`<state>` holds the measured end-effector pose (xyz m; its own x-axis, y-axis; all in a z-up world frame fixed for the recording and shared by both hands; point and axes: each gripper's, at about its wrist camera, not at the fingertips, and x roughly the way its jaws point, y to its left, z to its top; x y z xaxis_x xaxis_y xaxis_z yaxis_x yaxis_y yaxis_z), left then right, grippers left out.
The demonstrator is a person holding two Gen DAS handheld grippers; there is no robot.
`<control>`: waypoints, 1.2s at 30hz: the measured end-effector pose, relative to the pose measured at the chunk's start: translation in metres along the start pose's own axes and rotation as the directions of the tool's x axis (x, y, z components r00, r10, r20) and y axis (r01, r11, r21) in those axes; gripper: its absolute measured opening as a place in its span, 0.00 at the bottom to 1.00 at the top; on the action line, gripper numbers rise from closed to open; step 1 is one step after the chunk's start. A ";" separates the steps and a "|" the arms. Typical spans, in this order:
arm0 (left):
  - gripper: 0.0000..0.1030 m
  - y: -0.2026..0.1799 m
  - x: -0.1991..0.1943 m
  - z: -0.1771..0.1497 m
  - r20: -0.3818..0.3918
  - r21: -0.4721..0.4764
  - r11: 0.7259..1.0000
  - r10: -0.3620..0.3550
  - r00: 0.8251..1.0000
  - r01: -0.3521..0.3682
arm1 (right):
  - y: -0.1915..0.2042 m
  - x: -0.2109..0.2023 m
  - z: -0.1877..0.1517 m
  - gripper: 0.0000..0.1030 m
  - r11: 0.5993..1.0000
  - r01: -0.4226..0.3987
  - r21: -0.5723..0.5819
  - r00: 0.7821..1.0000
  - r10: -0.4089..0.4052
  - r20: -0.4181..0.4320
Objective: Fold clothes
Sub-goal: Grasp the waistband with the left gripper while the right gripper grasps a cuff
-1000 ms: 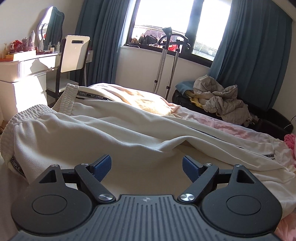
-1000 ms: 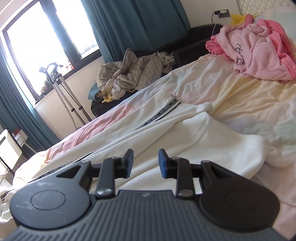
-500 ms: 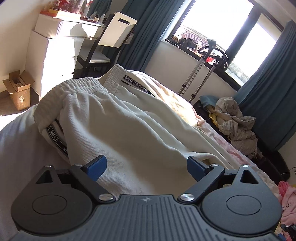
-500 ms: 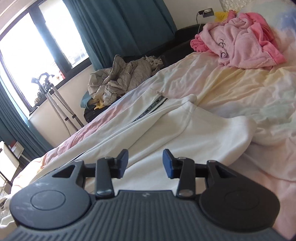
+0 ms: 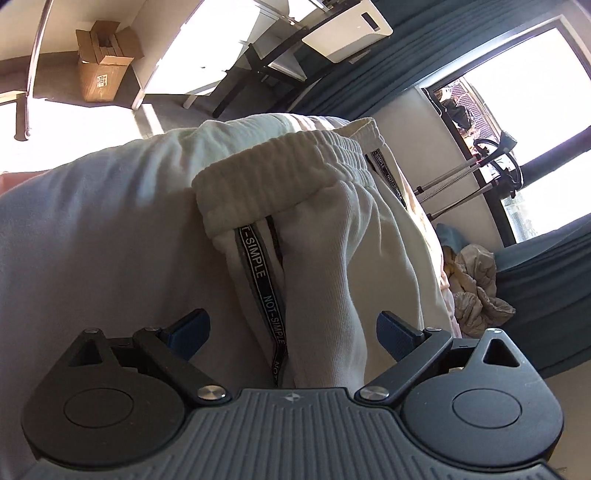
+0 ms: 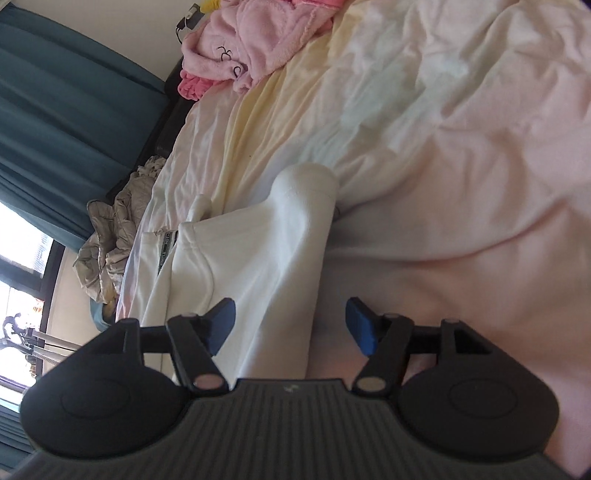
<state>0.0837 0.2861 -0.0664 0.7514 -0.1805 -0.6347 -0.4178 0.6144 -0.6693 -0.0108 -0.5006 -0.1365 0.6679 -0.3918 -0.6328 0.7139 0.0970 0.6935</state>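
Observation:
Cream-white sweatpants (image 5: pixel 332 236) lie lengthwise on the bed. They have a ribbed elastic waistband (image 5: pixel 280 173) and a black "NOT-SIMPLE" side stripe (image 5: pixel 266 291). My left gripper (image 5: pixel 291 332) is open and straddles the side seam just below the waistband, near the bed's edge. In the right wrist view the leg-cuff end of the pants (image 6: pixel 280 229) lies on the sheet. My right gripper (image 6: pixel 290 325) is open, its left finger over the leg's edge, its right finger over the bare sheet. Both views are rolled sideways.
The bed has a pale pink and yellow sheet (image 6: pixel 461 140). A pink fleece garment (image 6: pixel 251 40) lies at the head end. A heap of grey clothes (image 5: pixel 476 291) sits beside the bed by teal curtains (image 6: pixel 66 107). A cardboard box (image 5: pixel 103 62), a chair (image 5: pixel 343 33) and a steamer stand (image 5: pixel 491 162) stand on the floor.
Both grippers have rolled sideways and dropped close to the pants. The left has moved to the waistband's side seam. The right has opened wider and moved to the leg's edge.

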 end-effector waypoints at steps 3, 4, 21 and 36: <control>0.95 0.002 0.009 0.002 -0.025 -0.012 1.000 0.006 1.000 -0.006 | 0.001 0.013 0.002 0.70 0.999 -0.039 -0.003 0.999 0.039 -0.020; 0.95 0.004 0.010 0.002 -0.023 -0.013 1.000 0.008 1.000 -0.009 | 0.003 0.016 0.003 0.71 0.998 -0.058 -0.010 0.998 0.058 -0.018; 0.95 -0.015 0.013 -0.008 0.025 -0.008 1.000 -0.025 0.999 0.025 | 0.017 0.038 0.019 0.06 0.975 -0.188 -0.120 0.981 0.192 0.021; 0.95 -0.015 0.020 -0.011 -0.004 -0.056 0.995 -0.081 0.997 0.081 | -0.017 0.052 0.031 0.06 0.997 -0.080 -0.011 0.997 0.080 0.003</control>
<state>0.0993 0.2649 -0.0733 0.7806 -0.2329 -0.5800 -0.3837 0.5540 -0.7388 0.0049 -0.5510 -0.1704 0.7221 -0.3854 -0.5745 0.6606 0.1376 0.7380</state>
